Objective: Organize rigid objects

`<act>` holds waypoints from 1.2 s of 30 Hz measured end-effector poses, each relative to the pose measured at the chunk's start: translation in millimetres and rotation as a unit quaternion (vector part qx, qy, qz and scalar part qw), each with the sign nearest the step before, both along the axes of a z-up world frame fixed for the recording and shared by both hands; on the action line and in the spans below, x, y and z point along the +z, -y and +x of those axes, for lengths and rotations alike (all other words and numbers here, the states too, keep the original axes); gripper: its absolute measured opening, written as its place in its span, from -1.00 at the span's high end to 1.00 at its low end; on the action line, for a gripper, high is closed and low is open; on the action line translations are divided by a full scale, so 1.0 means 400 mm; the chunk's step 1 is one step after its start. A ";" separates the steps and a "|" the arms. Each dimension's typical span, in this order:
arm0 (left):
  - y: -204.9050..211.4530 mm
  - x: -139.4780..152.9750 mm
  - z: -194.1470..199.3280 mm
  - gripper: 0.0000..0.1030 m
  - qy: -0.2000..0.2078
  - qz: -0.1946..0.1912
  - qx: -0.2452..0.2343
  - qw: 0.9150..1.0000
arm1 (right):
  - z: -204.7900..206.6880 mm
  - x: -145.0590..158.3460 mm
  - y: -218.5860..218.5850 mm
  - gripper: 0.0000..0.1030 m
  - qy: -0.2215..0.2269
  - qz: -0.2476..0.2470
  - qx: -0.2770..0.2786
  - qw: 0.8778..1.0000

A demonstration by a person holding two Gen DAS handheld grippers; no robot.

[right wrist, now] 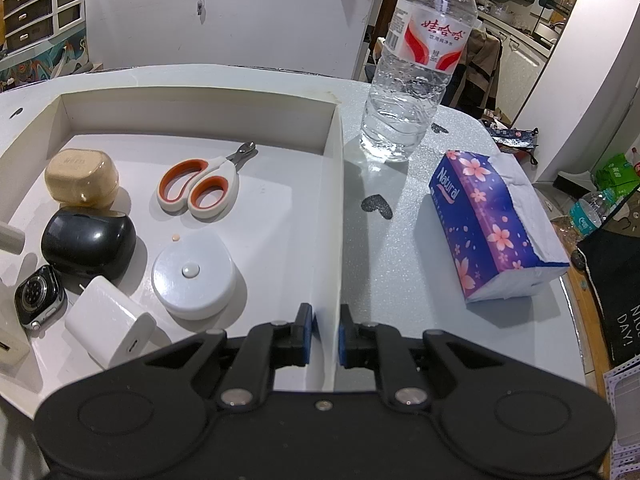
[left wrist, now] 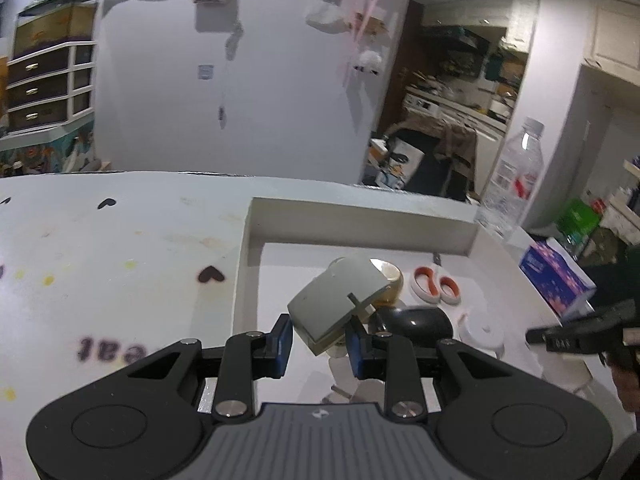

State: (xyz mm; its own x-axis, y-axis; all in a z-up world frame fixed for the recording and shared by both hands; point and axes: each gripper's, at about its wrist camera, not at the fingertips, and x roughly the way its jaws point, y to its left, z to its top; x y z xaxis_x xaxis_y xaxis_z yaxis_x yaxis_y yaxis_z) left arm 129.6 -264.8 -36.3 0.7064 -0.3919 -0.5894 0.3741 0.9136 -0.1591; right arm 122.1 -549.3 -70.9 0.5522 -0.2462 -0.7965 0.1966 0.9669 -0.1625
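Left gripper (left wrist: 320, 344) — fingers clamped on a pale grey-white block (left wrist: 338, 300), tilted, rounded corners, raised above the white tray (left wrist: 360, 224). Block sits between the blue pads. Right gripper (right wrist: 324, 340) — fingers closed on the tray's side wall. Readable: tissue pack (right wrist: 496, 224) "Natural"; water bottle (right wrist: 420, 60) carries Chinese characters.

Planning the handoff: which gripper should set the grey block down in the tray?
Left: its fingers already clamp the grey block above the tray. The right gripper is busy pinching the tray's side wall.
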 end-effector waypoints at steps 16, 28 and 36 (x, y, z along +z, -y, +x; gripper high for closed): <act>0.019 -0.007 0.116 0.13 0.007 0.071 0.024 0.997 | 0.000 0.000 0.001 0.75 0.000 0.002 0.000 1.000; 0.015 -0.009 0.111 -0.08 0.005 0.068 0.022 0.997 | 0.002 0.000 0.001 0.75 0.000 0.003 -0.001 1.000; 0.022 -0.017 0.098 -0.57 0.015 0.079 0.022 0.996 | 0.002 -0.001 0.001 0.74 0.000 0.002 0.000 1.000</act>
